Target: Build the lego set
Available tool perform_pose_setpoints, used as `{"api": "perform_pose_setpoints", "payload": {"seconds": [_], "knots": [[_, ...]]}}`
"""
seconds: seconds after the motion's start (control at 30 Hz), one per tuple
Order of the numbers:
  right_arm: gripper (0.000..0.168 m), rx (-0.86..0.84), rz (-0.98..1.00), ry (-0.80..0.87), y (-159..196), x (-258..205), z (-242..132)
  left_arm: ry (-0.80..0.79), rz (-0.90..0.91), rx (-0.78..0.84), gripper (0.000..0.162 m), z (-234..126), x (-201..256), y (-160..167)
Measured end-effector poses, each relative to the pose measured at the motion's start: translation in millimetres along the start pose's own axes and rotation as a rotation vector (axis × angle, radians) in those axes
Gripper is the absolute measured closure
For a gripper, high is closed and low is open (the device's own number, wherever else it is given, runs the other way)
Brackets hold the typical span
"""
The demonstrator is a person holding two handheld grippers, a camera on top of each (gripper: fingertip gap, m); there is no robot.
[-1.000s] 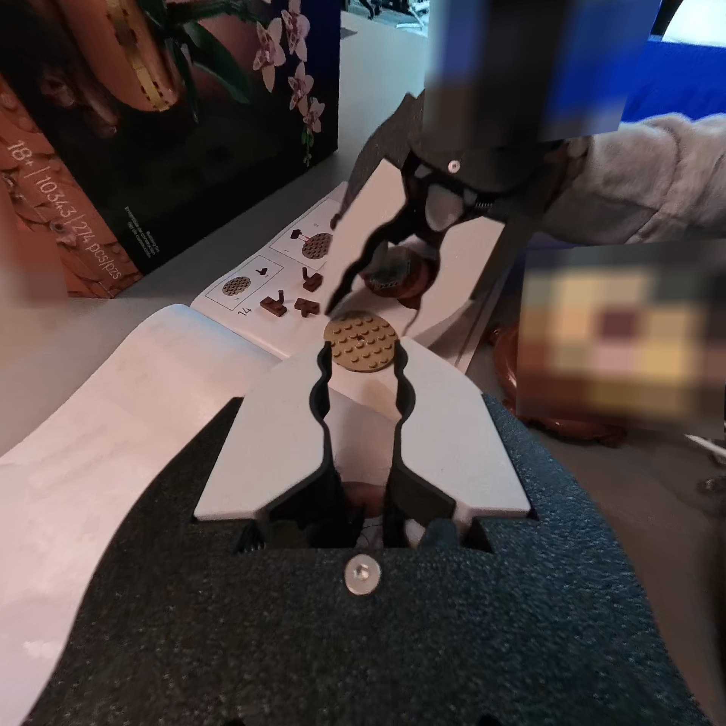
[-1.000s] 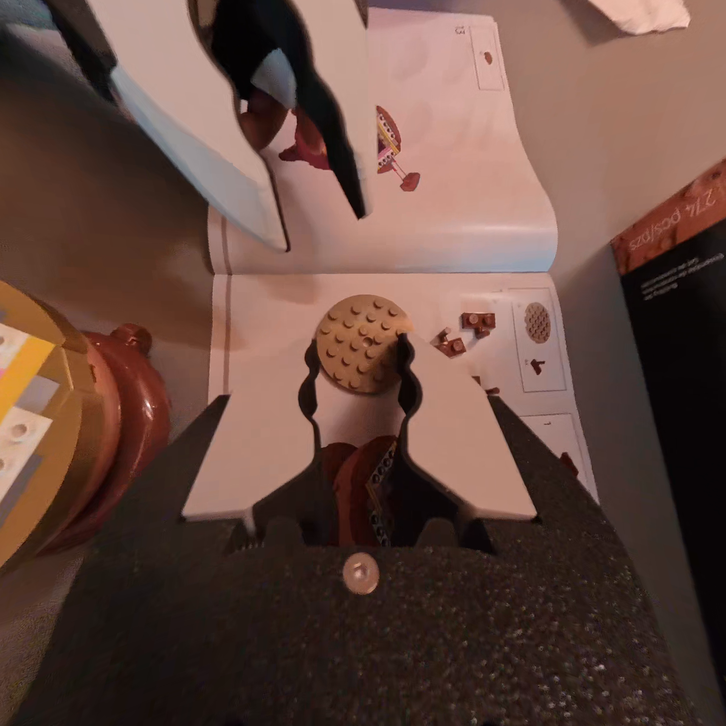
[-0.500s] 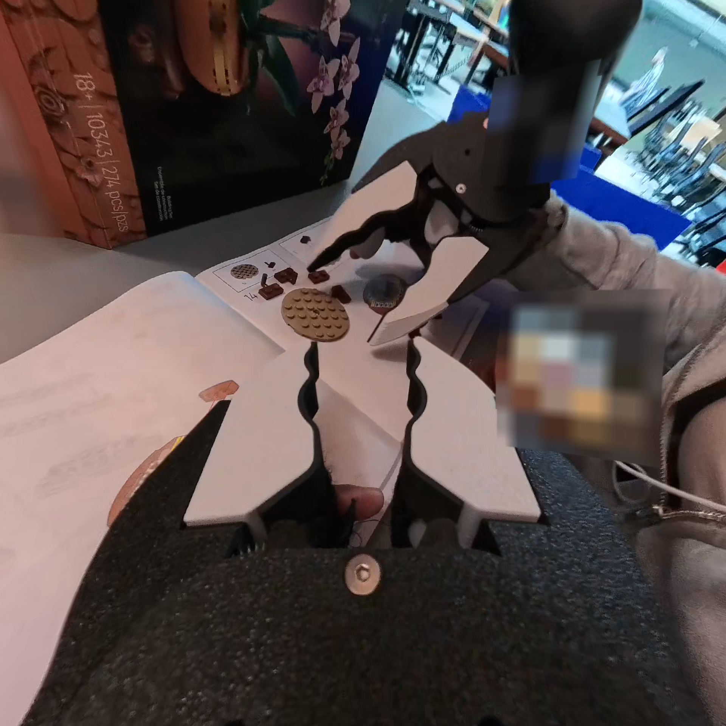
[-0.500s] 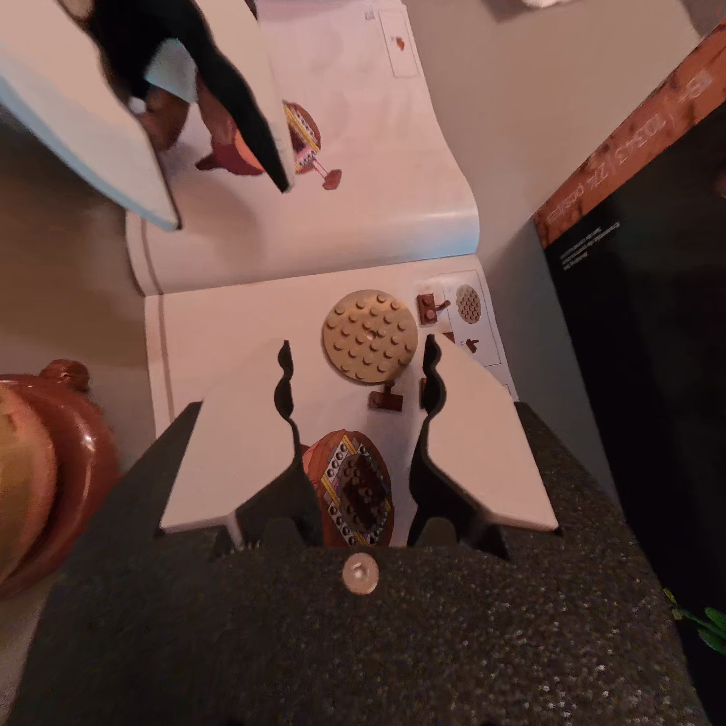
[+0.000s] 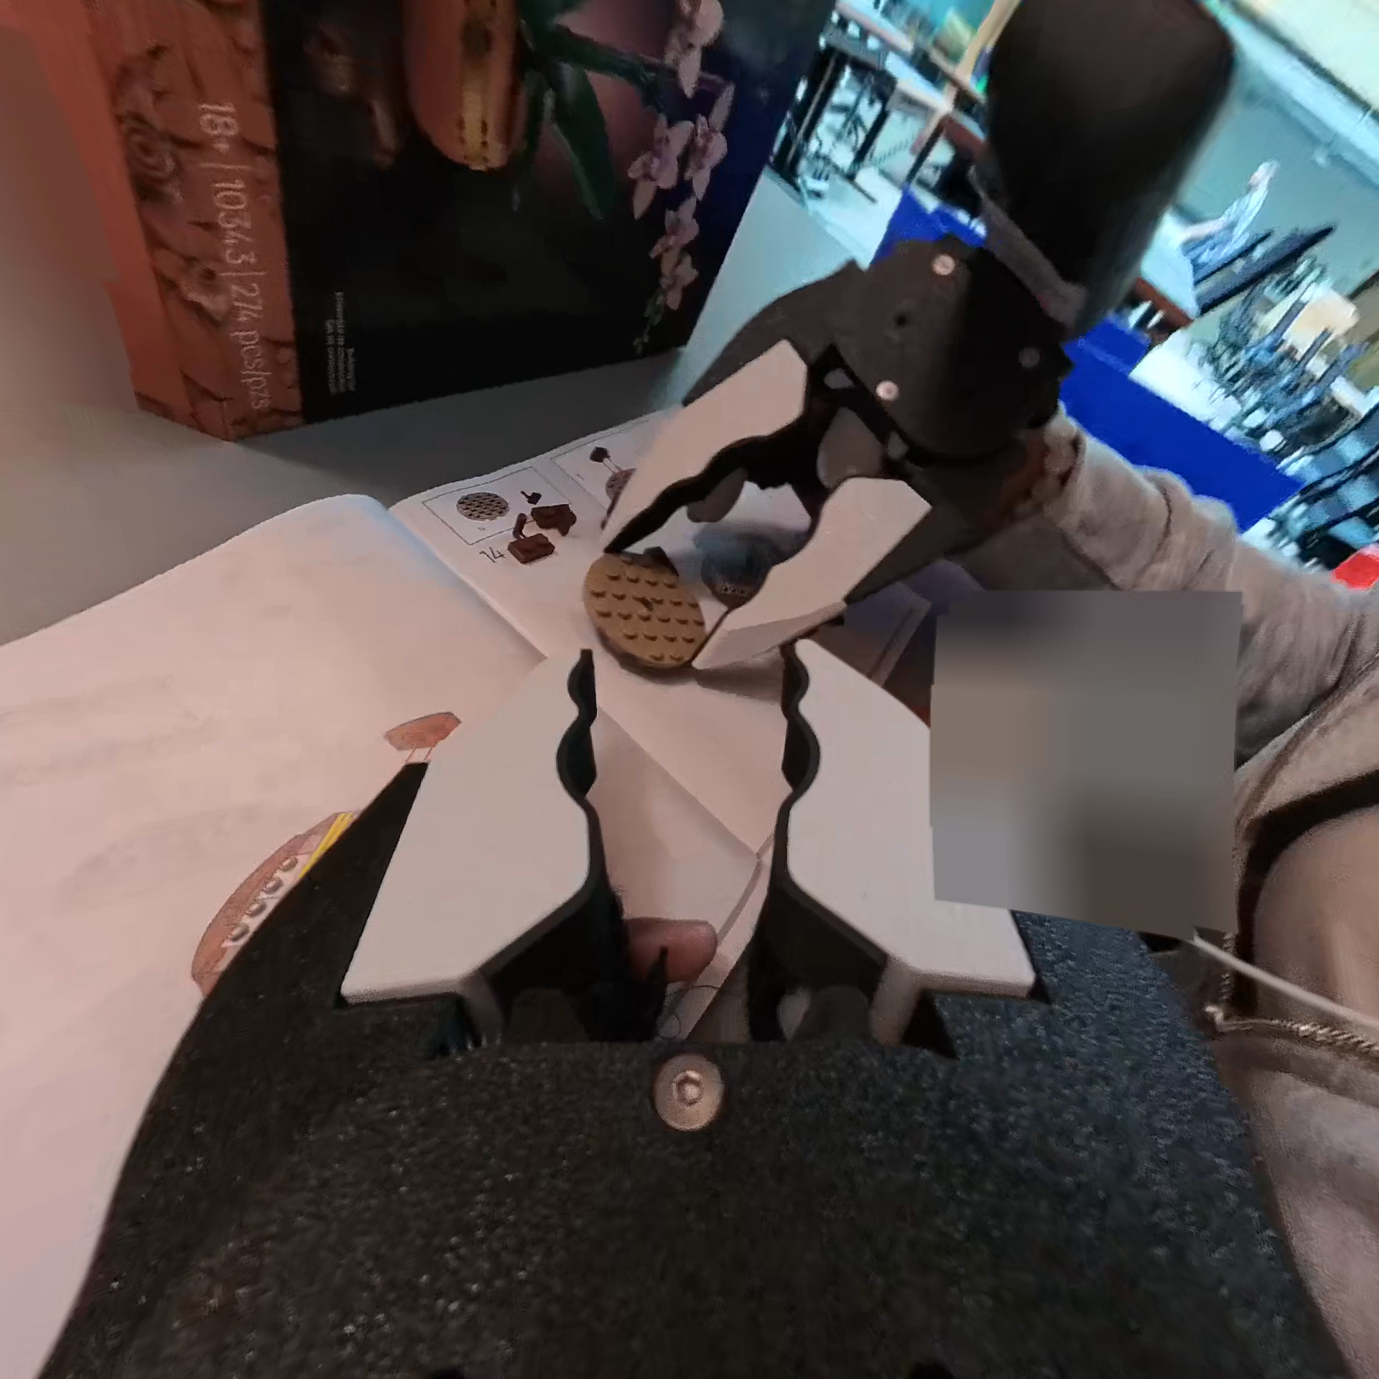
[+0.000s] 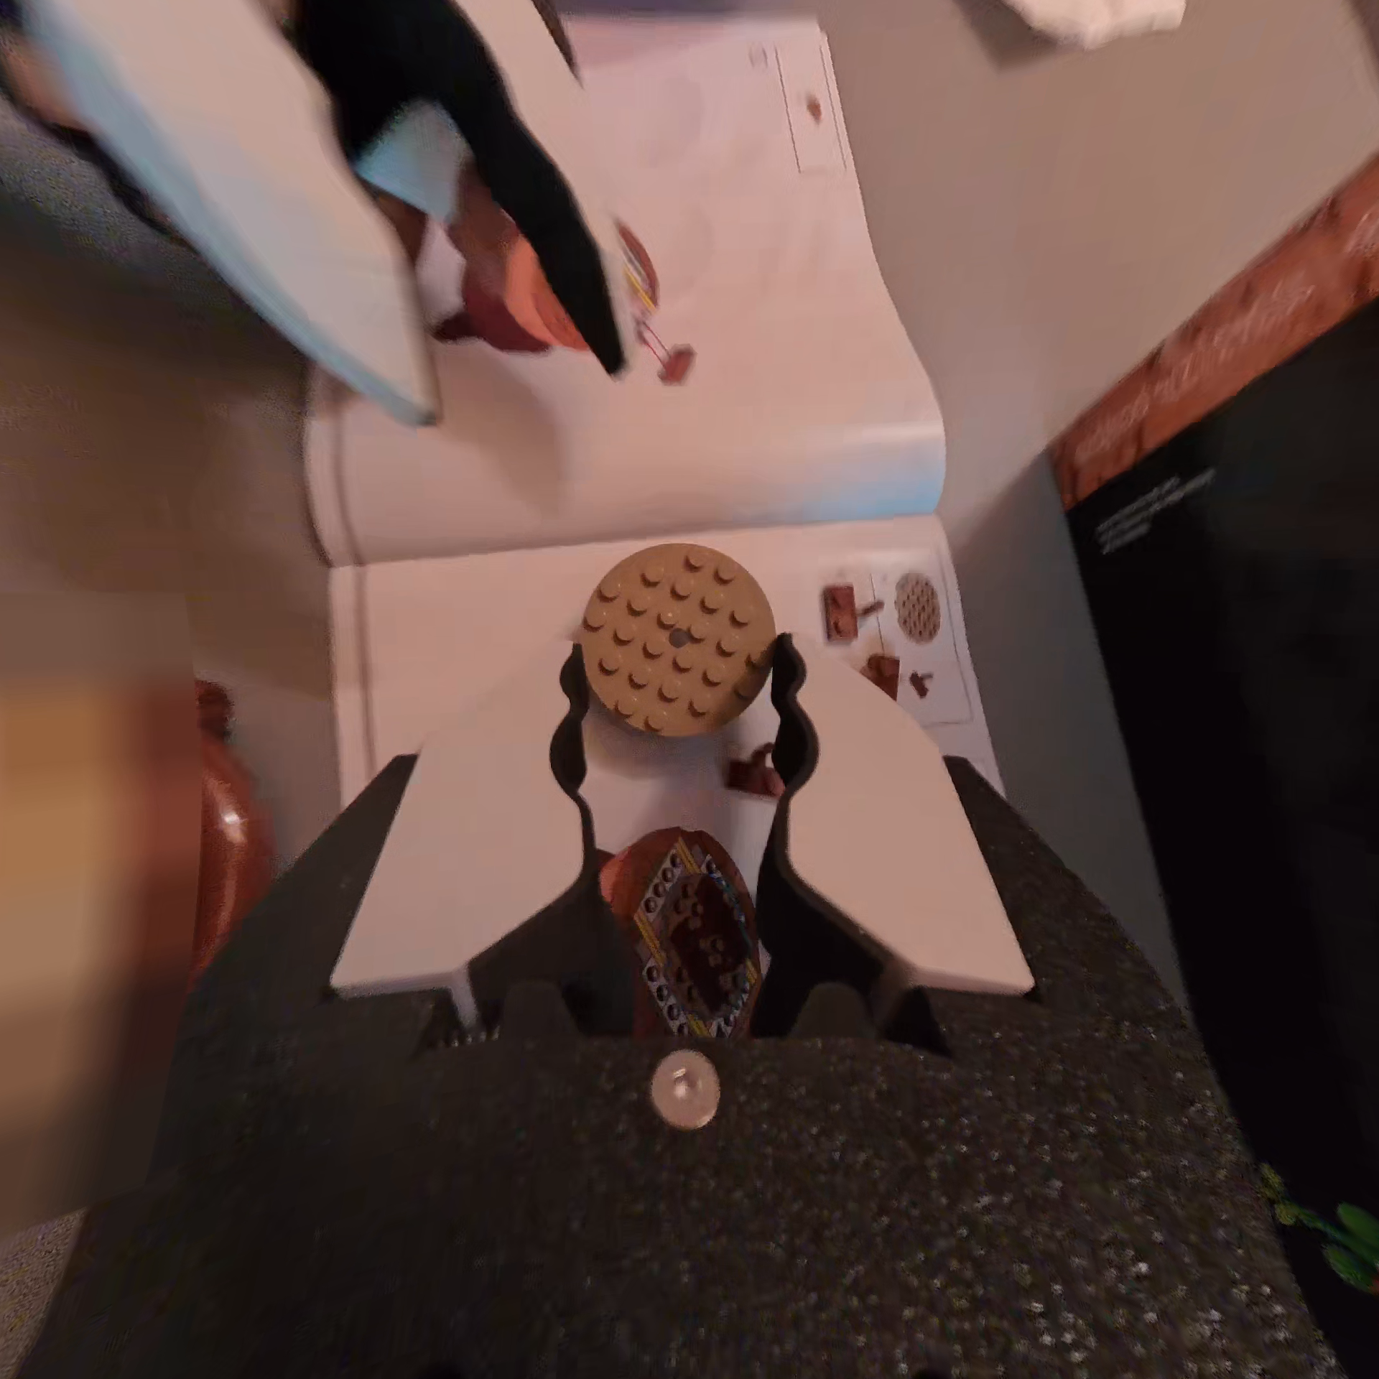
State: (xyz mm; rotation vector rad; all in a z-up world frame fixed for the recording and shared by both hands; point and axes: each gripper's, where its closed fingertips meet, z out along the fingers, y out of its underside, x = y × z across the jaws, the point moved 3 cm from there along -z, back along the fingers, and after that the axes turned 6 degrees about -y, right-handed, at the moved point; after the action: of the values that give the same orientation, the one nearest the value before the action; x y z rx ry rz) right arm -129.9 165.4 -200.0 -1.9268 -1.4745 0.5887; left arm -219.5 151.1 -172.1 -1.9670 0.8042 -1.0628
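Note:
A tan round studded plate (image 6: 675, 642) lies on the open instruction booklet (image 6: 463, 649). My right gripper (image 6: 679, 653) has its fingertips against the plate's two sides and is shut on it. In the left wrist view the plate (image 5: 634, 604) sits between the right gripper's tips (image 5: 655, 606) with its near edge slightly raised. My left gripper (image 5: 686, 657) is open and empty, just short of the plate. It hangs above the far page in the right wrist view (image 6: 522, 388). Small brown pieces (image 5: 533, 533) lie beside the plate.
The set's box (image 5: 373, 186) stands behind the booklet (image 5: 224, 671) and along its right side (image 6: 1231, 671). A brown round build with a dark studded top (image 6: 686, 940) sits under the right gripper. A brown pot (image 6: 224, 821) stands to the left. One brown piece (image 6: 754, 776) lies by the right finger. The gap from one gripper's tips to the other's is roughly 6 cm. The brown piece (image 6: 754, 776) is about 4 cm from my right fingertips and 10 cm from my left.
My right gripper has come down around the tan plate and narrowed from wide open onto its edges. My left gripper has opened and drawn back from the plate.

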Motion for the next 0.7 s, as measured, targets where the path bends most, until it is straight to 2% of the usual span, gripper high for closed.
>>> {"api": "perform_pose_setpoints", "payload": {"seconds": [0.13,0.23,0.43,0.5,0.6,0.67,0.7], "knots": [[0.121,0.154,-0.191,0.074,-32,-13,-34,0.140,-0.188,0.031,0.122,-3,5,-7],[0.121,0.174,-0.335,0.135,-47,-24,-52,0.256,-0.326,0.065,0.129,-2,12,-14],[0.120,0.103,-0.413,0.166,-46,-33,-60,0.349,-0.256,0.090,0.130,1,36,-24],[0.121,0.112,-0.325,0.105,-40,-36,-64,0.408,-0.124,0.145,0.121,-6,51,-30],[0.121,0.162,-0.213,-0.023,-36,-41,-70,0.240,0.280,0.216,0.104,-8,54,-29],[0.121,0.153,-0.183,-0.086,-38,-43,-73,0.158,0.539,0.223,0.102,-6,57,-28],[0.121,0.138,-0.187,-0.103,-40,-44,-75,0.146,0.608,0.210,0.102,-4,60,-27]]}}
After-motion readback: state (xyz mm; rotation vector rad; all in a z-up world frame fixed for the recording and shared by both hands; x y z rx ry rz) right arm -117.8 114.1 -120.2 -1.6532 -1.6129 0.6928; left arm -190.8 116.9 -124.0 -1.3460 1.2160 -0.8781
